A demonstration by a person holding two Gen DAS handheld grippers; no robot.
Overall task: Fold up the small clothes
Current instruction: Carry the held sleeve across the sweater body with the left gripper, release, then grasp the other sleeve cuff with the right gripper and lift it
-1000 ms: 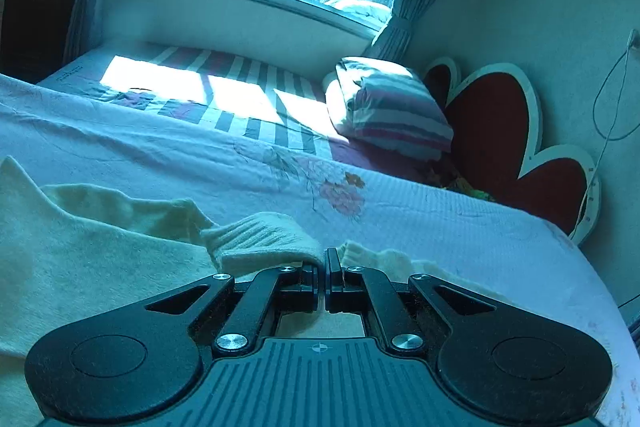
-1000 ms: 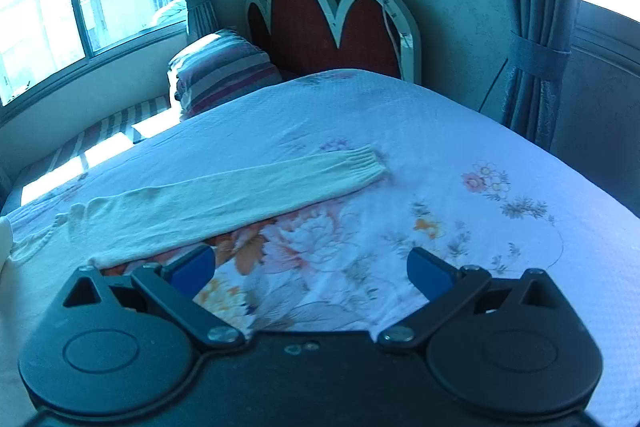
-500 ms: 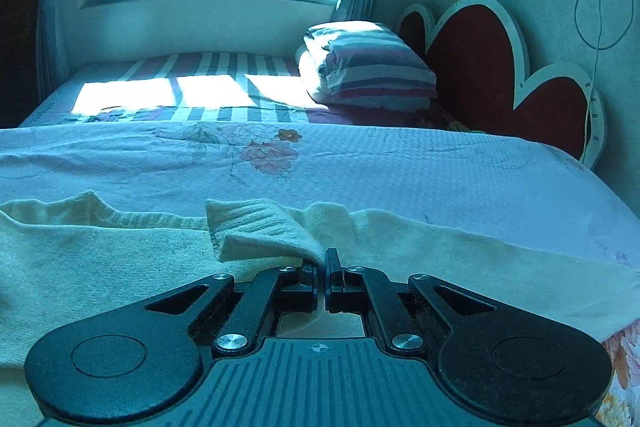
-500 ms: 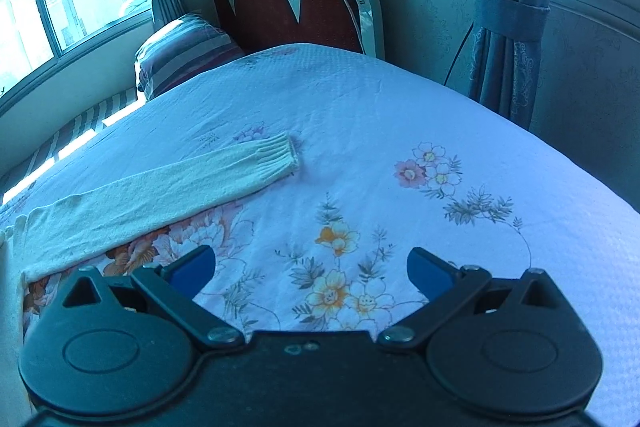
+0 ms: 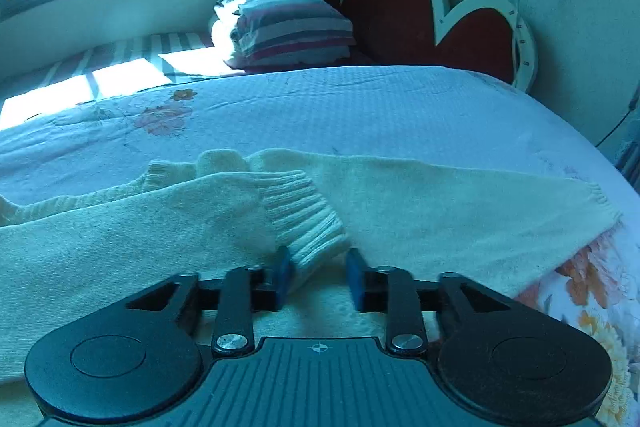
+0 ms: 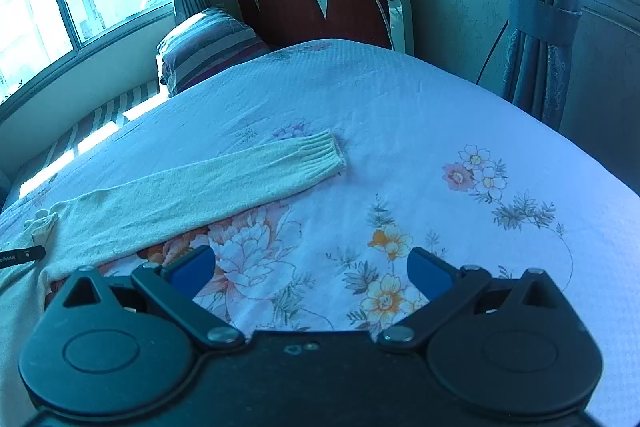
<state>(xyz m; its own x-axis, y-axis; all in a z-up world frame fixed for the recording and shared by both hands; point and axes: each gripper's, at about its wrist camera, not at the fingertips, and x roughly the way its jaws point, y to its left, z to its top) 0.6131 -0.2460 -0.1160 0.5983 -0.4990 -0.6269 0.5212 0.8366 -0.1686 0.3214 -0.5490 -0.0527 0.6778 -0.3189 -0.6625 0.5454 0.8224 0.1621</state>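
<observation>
A cream knitted sweater (image 5: 120,239) lies spread on the floral bed sheet (image 5: 360,107). In the left wrist view one sleeve is folded across the body, and its ribbed cuff (image 5: 308,223) rests between the blue pads of my left gripper (image 5: 318,277). Those jaws are opening and the right pad stands clear of the cuff. The other sleeve (image 6: 208,187) stretches out flat to the right, its cuff (image 6: 324,157) lying on the sheet. My right gripper (image 6: 310,271) hovers wide open over the flowers, just right of that sleeve, with nothing between its fingers.
A folded striped quilt (image 5: 280,23) sits by the red scalloped headboard (image 5: 400,7). A striped window seat (image 5: 120,67) runs under the window. A tied curtain (image 6: 544,19) hangs at the right. The tip of the other gripper (image 6: 24,254) shows at the left edge.
My left gripper, shut on the ribbed cuff before, has carried it right across the sweater and parted its jaws. The right gripper has drifted closer to the outstretched sleeve.
</observation>
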